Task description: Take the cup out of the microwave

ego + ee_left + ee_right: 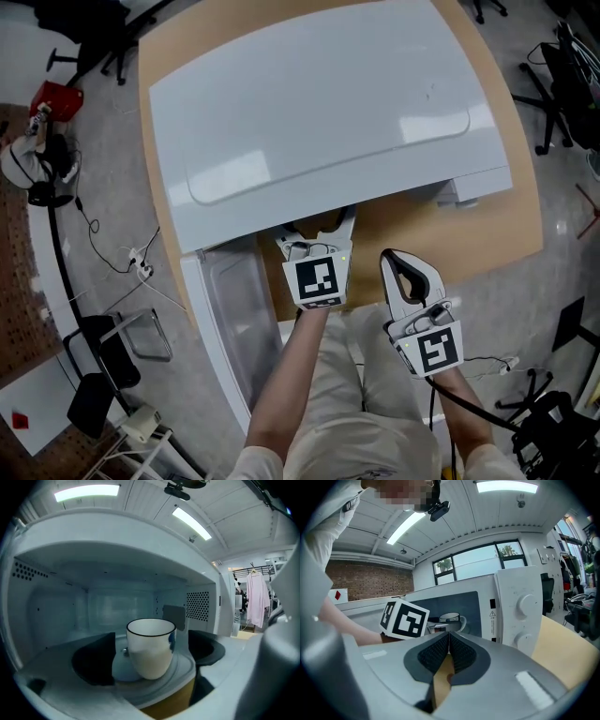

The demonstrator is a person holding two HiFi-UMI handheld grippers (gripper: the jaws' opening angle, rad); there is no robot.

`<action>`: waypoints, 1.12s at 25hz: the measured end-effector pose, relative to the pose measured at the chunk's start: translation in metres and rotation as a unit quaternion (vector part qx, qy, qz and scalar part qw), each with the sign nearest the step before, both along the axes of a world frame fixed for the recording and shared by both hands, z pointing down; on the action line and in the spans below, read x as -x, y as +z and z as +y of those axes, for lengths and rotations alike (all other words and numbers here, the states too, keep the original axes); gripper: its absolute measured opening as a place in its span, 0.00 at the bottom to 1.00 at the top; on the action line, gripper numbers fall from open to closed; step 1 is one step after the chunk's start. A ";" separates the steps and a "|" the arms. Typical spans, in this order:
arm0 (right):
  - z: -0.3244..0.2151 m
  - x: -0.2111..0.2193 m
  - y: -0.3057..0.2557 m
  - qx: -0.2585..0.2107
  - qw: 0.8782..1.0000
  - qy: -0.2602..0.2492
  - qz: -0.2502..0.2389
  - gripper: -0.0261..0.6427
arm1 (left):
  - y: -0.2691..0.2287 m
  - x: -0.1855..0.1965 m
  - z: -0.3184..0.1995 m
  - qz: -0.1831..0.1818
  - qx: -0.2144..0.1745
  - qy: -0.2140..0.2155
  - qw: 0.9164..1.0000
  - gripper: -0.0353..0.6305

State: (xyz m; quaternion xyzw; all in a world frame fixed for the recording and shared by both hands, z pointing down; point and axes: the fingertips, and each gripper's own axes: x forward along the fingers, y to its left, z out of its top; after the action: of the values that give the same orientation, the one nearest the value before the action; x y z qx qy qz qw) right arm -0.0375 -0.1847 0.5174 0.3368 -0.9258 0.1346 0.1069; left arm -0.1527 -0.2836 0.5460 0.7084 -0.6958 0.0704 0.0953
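The left hand-held gripper (pixel 317 234) reaches into the open front of the microwave (pixel 319 122) with its jaws spread wide. Its own view shows the cup (pixel 150 648) standing between the two dark pads (pixel 93 660), with a gap on each side, so the pads do not press on it. The cup is white with a thin dark rim and a blue mark on its right side. It stands upright on the round glass turntable (pixel 185 667), near the front of the cavity. From this low angle its inside is hidden, so I cannot tell whether it holds anything. Apart from the cup and turntable, the cavity shows only perforated vent patches on its side walls. The right hand-held gripper (pixel 449 644) has its ribbed jaws pressed together with nothing between them. It hangs in front of the microwave, to the right of the left one and further back toward the person, touching nothing. From its view the left one's marker cube (pixel 404 618) sits before the dark opening, with the cup just behind it. The white control panel with two knobs (pixel 525 604) is to the right. From the head view the door (pixel 234 309) is swung open to the left of the arms, and the microwave covers most of the wooden table (pixel 487 216).
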 end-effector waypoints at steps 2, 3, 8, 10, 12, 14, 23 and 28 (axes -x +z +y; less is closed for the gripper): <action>0.002 0.000 0.000 0.001 1.000 -0.001 0.001 0.06 | 0.006 0.001 -0.010 -0.005 -0.001 0.006 1.000 0.78; 0.003 0.000 0.000 0.002 1.000 -0.001 0.001 0.06 | 0.010 0.002 -0.013 -0.008 0.001 0.008 1.000 0.78; 0.005 -0.002 0.008 0.009 1.000 -0.001 0.006 0.06 | 0.016 0.010 -0.022 -0.027 0.002 -0.003 1.000 0.78; 0.004 -0.002 0.009 0.010 1.000 0.001 0.006 0.06 | 0.016 0.011 -0.023 -0.034 0.001 -0.003 0.999 0.78; 0.004 -0.002 0.011 0.011 1.000 0.002 0.006 0.06 | 0.017 0.012 -0.024 -0.041 0.004 -0.003 0.999 0.77; 0.005 -0.001 0.013 0.012 1.000 0.002 0.007 0.06 | 0.019 0.012 -0.025 -0.050 0.011 -0.003 0.999 0.72; 0.004 -0.009 0.011 0.010 1.000 0.011 0.012 0.05 | 0.019 0.011 -0.026 -0.046 0.018 -0.003 0.999 0.63; 0.003 -0.017 0.010 0.006 1.000 0.020 0.023 0.05 | 0.015 0.016 -0.018 -0.025 0.016 -0.022 0.999 0.63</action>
State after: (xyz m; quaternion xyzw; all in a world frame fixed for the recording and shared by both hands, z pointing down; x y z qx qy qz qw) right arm -0.0201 -0.1814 0.5272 0.3579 -0.9153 0.1341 0.1273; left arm -0.1689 -0.3021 0.5614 0.6896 -0.7119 0.0974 0.0903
